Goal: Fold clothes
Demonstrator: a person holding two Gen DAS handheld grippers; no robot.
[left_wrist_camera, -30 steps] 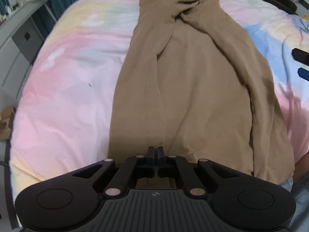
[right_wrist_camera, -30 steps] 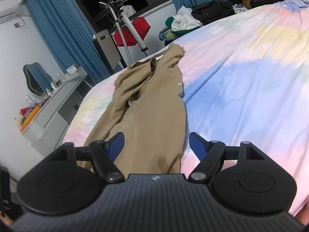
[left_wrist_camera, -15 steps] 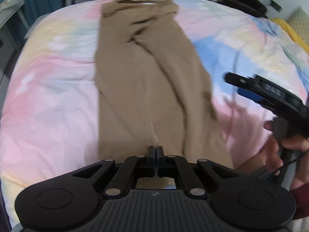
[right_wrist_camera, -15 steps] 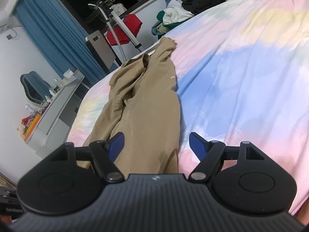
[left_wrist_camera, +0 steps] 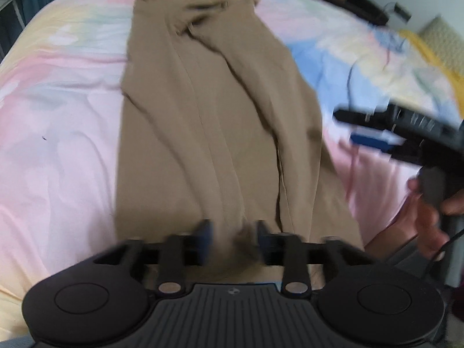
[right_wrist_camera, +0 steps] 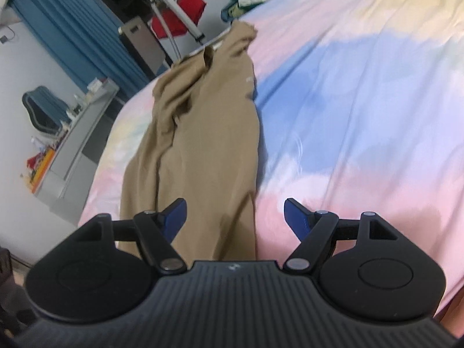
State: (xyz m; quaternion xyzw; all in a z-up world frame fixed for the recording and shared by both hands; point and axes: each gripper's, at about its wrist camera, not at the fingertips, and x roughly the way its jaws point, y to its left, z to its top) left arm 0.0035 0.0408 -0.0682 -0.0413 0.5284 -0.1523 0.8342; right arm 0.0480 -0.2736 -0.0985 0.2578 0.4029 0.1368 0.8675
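Though long, trousers (left_wrist_camera: 208, 116) look light, limp, apt to slide on sheet (left_wrist_camera: 58, 116); best pinched at near hem. Left gripper (left_wrist_camera: 233, 233) and right gripper (right_wrist_camera: 235, 213) agape, empty.

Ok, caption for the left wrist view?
Open left hand-held gripper over long tan fabric garment on pastel bedsheet.

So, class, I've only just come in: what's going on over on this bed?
A person is folding clothes with a handheld gripper in each hand. Tan trousers lie lengthwise on the pastel bedsheet. The left gripper is open over their near end, gripping nothing. The right gripper hovers open beside the trousers' right edge. No fold has been made yet.
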